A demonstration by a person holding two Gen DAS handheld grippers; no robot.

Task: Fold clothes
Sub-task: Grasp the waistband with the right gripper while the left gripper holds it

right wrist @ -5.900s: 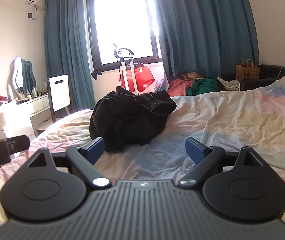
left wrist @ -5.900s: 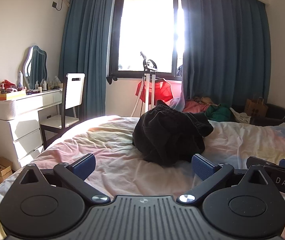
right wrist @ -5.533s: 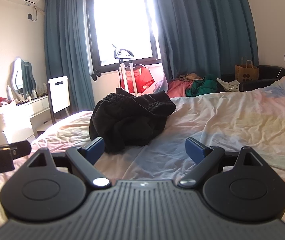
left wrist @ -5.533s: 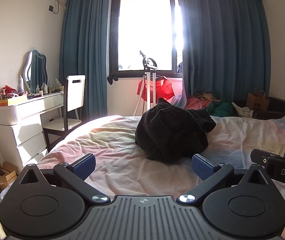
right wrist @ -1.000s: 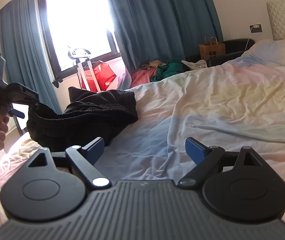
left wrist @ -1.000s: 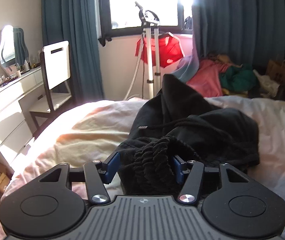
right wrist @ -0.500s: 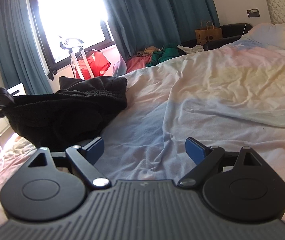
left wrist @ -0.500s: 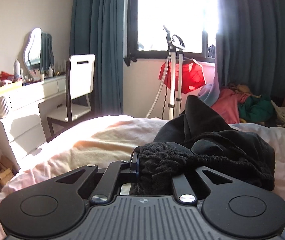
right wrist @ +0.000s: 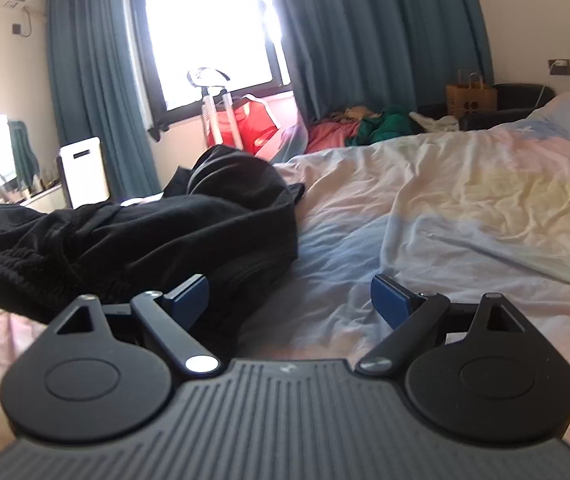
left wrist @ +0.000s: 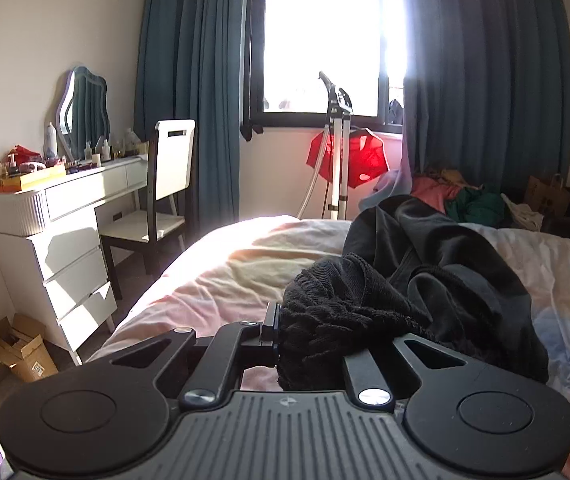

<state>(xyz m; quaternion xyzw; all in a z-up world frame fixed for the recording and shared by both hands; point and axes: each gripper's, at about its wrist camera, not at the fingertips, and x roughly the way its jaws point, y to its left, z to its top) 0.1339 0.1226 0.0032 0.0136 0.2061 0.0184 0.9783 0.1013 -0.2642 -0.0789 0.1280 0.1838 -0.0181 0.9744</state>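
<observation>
A crumpled black garment (left wrist: 437,276) lies on the pastel bed sheet (left wrist: 245,264). My left gripper (left wrist: 313,340) is shut on its ribbed elastic band, and the bunched cloth hides the fingertips. In the right wrist view the same garment (right wrist: 157,232) stretches from the far left edge to the middle of the bed. My right gripper (right wrist: 289,296) is open and empty, low over the sheet (right wrist: 445,208). Its left finger (right wrist: 189,298) sits right at the garment's near edge.
A white dresser (left wrist: 57,216) with a mirror and a white chair (left wrist: 165,188) stand left of the bed. A garment steamer stand (left wrist: 339,152) with a red cloth stands by the window. A clothes pile (left wrist: 461,200) and paper bag (right wrist: 471,98) lie beyond the bed.
My left gripper has pulled the garment's band back and left, stretching the cloth out. My right gripper has moved left, close to the garment's near edge.
</observation>
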